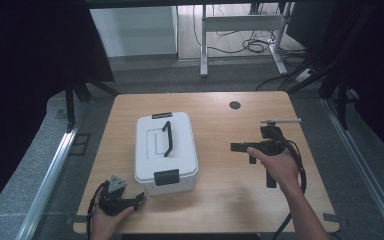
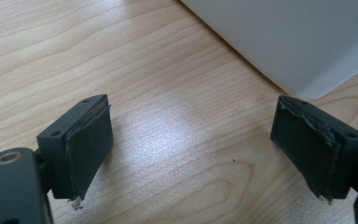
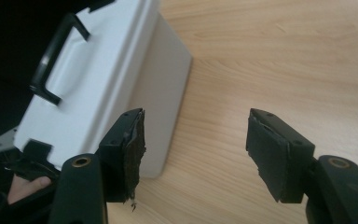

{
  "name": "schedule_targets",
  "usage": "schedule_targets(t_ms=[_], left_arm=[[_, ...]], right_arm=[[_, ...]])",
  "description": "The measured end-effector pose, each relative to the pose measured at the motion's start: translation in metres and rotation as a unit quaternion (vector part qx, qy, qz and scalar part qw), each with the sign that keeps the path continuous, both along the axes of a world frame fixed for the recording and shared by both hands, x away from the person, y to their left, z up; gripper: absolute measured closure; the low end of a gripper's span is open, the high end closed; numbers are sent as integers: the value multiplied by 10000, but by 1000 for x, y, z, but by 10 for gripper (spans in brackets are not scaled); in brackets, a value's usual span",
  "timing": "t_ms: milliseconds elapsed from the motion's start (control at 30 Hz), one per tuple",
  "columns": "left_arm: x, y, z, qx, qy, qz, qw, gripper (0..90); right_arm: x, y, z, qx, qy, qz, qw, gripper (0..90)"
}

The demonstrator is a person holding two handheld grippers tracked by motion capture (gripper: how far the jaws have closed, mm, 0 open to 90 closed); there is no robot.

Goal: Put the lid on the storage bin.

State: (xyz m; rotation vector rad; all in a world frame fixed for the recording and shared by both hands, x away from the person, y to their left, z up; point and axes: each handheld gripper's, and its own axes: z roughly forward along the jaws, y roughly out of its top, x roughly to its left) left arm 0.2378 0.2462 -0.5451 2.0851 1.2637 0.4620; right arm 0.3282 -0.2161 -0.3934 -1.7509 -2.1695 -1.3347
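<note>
I am watching the white box point(image 1: 165, 152) sitting left of centre on the desk point(image 1: 220, 200), lid on, black handle point(image 1: 167, 138) lying flat along the top. My left tool point(image 1: 139, 197) is resting low at the near-left corner, pointing right toward the box's near end, jaws standing wide with bare wood between. My right tool point(image 1: 240, 147) is hovering well right of the box, forearm angling in from the near right, jaws wide and holding nothing

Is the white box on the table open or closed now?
Closed. The lid of the white box sits flat on the body, its black handle lies on top, and the front latch hangs down over the edge.
</note>
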Motion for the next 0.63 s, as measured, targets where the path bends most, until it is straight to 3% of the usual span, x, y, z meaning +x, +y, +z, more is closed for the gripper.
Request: schedule_targets(t_ms=[267, 367, 633], left_arm=[[0, 0, 0, 1, 5, 3, 10000, 127], [0, 0, 0, 4, 5, 1, 10000, 128], [1, 1, 0, 5, 7, -26, 10000, 125]], right_arm=[[-15, -34, -48, 87, 186, -196, 9996, 368], [-15, -40, -53, 22, 261, -259, 9993, 368], [-18, -43, -53, 161, 233, -274, 9992, 368]])
